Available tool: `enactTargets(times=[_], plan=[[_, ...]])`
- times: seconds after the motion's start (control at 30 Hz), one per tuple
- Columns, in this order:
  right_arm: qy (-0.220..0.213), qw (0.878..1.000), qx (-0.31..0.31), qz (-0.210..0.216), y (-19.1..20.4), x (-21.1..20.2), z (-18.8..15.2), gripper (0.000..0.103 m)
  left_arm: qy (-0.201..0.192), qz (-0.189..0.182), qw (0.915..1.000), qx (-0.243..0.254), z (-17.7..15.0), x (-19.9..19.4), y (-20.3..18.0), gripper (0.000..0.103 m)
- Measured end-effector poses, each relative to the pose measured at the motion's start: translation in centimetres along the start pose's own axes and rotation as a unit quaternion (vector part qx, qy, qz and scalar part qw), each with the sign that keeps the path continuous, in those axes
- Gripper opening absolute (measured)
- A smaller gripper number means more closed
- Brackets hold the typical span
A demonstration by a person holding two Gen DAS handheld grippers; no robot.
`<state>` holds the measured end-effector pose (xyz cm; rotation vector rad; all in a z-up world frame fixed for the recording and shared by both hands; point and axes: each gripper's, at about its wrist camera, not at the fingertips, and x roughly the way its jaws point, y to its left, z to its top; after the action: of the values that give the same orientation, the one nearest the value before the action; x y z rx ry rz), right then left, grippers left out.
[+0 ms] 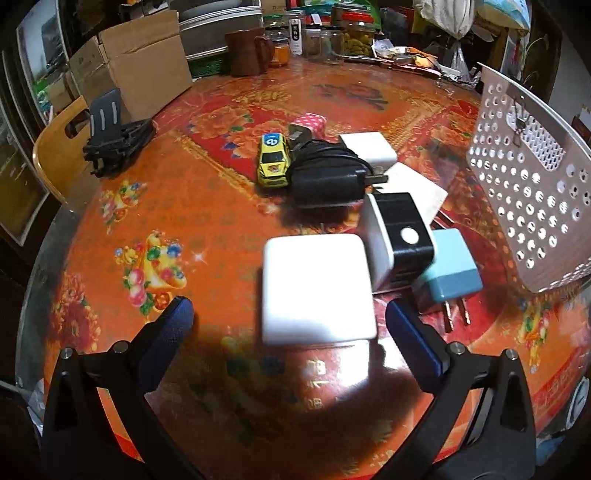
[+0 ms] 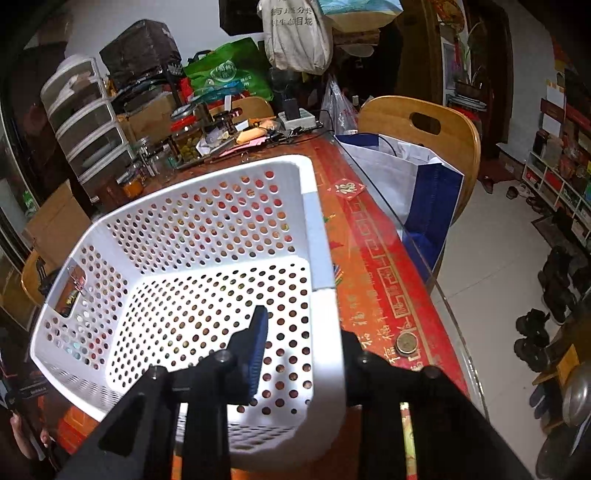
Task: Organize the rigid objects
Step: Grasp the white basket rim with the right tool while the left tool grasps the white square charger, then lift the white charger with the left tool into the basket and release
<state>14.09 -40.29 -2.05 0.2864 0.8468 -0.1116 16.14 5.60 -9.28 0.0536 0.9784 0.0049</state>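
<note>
In the left wrist view my left gripper (image 1: 290,317) is open, its blue-padded fingers either side of a white square charger (image 1: 316,290) that lies on the table. Behind it lie a black-and-white cube adapter (image 1: 400,236), a light-blue plug (image 1: 448,273), a black adapter with cord (image 1: 327,177), two white chargers (image 1: 369,147), a yellow toy car (image 1: 273,158) and a pink dotted plug (image 1: 308,125). The white perforated basket (image 1: 532,184) stands at the right. In the right wrist view my right gripper (image 2: 303,339) is shut on the basket's near right rim (image 2: 327,317); the basket (image 2: 207,258) is tilted and empty.
A black phone stand (image 1: 114,136) and cardboard boxes (image 1: 140,62) sit at the far left. A brown mug (image 1: 247,51) and jars (image 1: 351,33) line the back edge. A coin (image 2: 406,343) lies near the table's right edge, and a chair with a bag (image 2: 417,177) stands beyond it.
</note>
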Motion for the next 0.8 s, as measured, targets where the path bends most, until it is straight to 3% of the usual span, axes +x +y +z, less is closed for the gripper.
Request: enactTargets(times=[0.37, 0.57, 0.63, 0.8], plan=[[0.010, 1.000, -0.007, -0.018, 0.2, 0.5, 0.1, 0.023, 0.007, 0.019, 0.9996, 0.021, 0.4, 0.6, -1.0, 0.099], [0.013, 1.000, -0.010, -0.025, 0.4, 0.5, 0.1, 0.022, -0.003, 0.021, 0.9995, 0.023, 0.4, 0.2, -1.1, 0.071], [0.014, 0.999, -0.012, -0.027, 0.4, 0.5, 0.1, 0.022, -0.003, 0.016, 0.9995, 0.027, 0.4, 0.0, -1.3, 0.054], [0.017, 0.999, -0.018, -0.034, 0.6, 0.8, 0.2, 0.022, -0.006, 0.025, 0.9995, 0.021, 0.2, -0.2, -0.9, 0.053]])
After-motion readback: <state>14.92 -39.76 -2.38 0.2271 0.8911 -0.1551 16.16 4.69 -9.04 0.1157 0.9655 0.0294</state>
